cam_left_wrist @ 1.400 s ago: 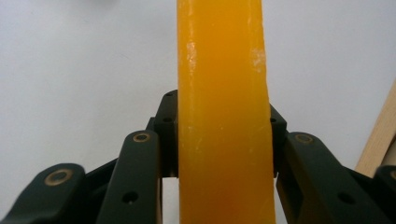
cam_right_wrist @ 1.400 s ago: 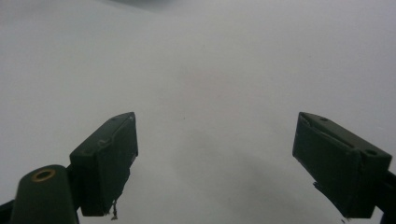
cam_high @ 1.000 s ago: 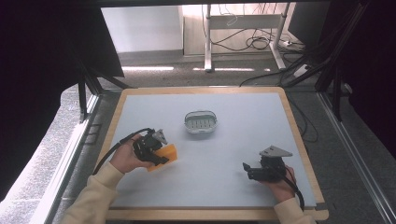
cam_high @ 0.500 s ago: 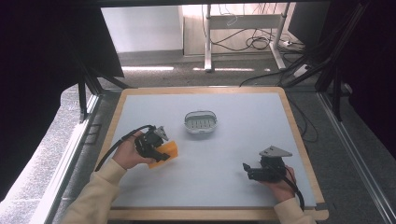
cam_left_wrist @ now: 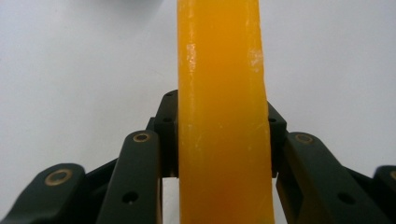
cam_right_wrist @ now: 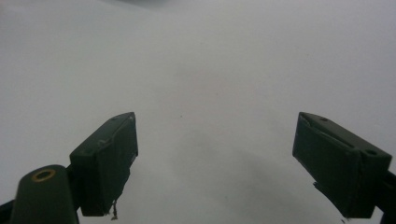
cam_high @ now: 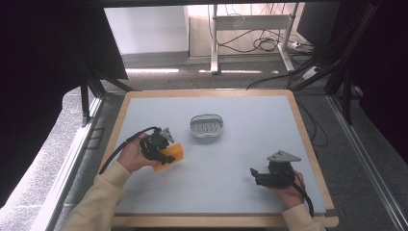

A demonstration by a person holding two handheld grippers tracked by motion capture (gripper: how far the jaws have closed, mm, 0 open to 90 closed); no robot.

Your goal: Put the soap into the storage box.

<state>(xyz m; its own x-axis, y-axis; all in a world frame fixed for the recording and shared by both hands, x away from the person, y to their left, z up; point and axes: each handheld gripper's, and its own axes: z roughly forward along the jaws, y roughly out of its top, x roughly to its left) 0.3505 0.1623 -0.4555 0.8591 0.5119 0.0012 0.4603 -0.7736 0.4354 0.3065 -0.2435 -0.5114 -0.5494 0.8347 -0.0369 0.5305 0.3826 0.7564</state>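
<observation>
The left gripper (cam_high: pixel 166 155) squeezes the orange soap (cam_left_wrist: pixel 222 112); slippery soap could pop out forward. The right gripper (cam_right_wrist: pixel 229 163) stands open.

Orange bar of soap (cam_high: pixel 172 155), translucent, with pale scuff marks along its edges. Soap dish (cam_high: pixel 207 125): grey-white, slotted floor. Surface (cam_high: pixel 231 159): plain pale grey, light wooden border. Both grippers' fingers (cam_right_wrist: pixel 109 161): matte black with brass-coloured pins. Sleeve (cam_high: pixel 103 192): cream.
</observation>
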